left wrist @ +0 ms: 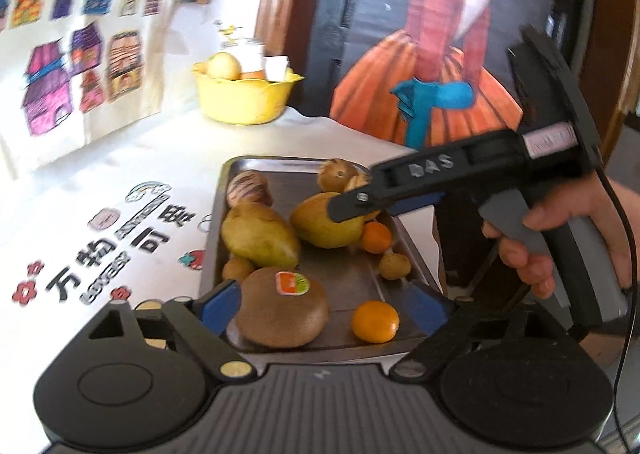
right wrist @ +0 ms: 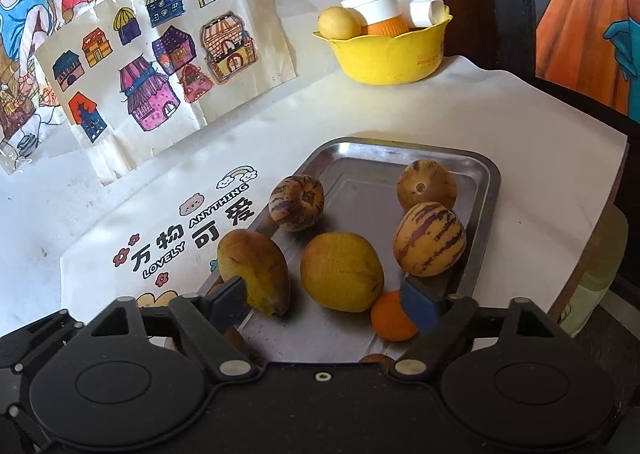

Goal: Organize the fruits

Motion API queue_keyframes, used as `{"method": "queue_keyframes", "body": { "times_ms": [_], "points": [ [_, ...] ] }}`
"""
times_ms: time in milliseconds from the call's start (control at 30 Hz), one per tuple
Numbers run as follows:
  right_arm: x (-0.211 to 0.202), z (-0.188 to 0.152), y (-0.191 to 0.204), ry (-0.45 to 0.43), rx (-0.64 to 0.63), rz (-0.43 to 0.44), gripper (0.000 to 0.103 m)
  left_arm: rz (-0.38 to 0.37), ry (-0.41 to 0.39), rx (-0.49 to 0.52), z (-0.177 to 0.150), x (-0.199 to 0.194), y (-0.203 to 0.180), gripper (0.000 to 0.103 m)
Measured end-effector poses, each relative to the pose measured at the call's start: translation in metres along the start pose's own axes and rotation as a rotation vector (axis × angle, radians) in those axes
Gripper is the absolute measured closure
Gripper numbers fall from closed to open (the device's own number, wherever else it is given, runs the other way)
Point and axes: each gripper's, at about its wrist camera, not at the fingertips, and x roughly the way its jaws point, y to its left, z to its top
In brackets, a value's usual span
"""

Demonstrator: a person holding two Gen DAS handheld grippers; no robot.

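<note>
Steel tray holds mangoes, striped melons, kiwi at 6 o'clock, probably tangerines. Left claw and right claw both gape wide, gripping nothing.

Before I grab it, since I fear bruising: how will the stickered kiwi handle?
The kiwi looks rounded and lies flat on the metal tray, so it may roll if nudged. Its fuzzy skin probably grips well. The open left tool straddles it; squeeze gently.

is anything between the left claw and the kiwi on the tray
Nothing visible. The kiwi lies on the metal tray right between the open left claw fingers, not pressed by them. The right claw hovers farther back over the mangoes.
</note>
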Motion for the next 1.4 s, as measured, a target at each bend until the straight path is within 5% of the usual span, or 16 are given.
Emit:
{"method": "queue_keyframes", "body": {
  "times_ms": [533, 933, 1400],
  "points": [
    [-0.018, -0.026, 0.02, -0.101, -0.004, -0.066, 0.002, 0.141, -0.091, -0.232, -0.018, -0.033, 0.047, 0.0],
    [-0.037, -0.064, 0.043, -0.316, -0.02, -0.149, 0.001, 0.29, -0.179, -0.272, -0.041, -0.054, 0.066, 0.0],
    [-0.059, -0.118, 0.06, -0.44, 0.038, -0.242, 0.001, 0.34, -0.219, -0.278, -0.061, -0.076, 0.074, 0.0]
  ]
}}
